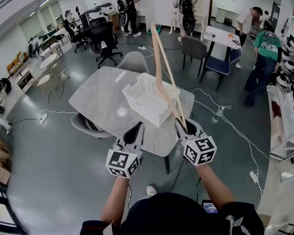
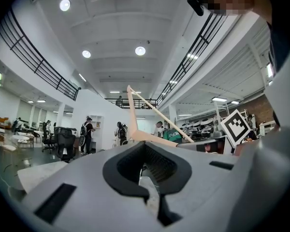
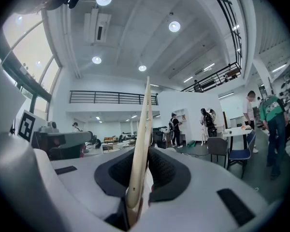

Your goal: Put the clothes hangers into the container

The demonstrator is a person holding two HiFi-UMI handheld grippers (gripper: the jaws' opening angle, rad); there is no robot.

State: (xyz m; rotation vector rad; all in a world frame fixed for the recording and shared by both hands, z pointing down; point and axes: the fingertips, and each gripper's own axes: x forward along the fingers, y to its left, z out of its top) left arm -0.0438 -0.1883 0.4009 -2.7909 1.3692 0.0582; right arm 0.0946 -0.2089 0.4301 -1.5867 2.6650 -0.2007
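Right of centre, the right gripper (image 1: 184, 127) clamps a wooden hanger (image 1: 179, 114) rising over the white container (image 1: 148, 103), while the left gripper (image 1: 135, 131) beside it is closed, empty.

The left claw (image 1: 137, 130) and right claw (image 1: 184, 126) are light grey shells with dark rectangular slots and black ribbed pads that curve round a hollow. The left cube (image 1: 122, 163) and right cube (image 1: 200, 151) are white with black square markers. The sleeves (image 1: 94, 227) are short and dark.
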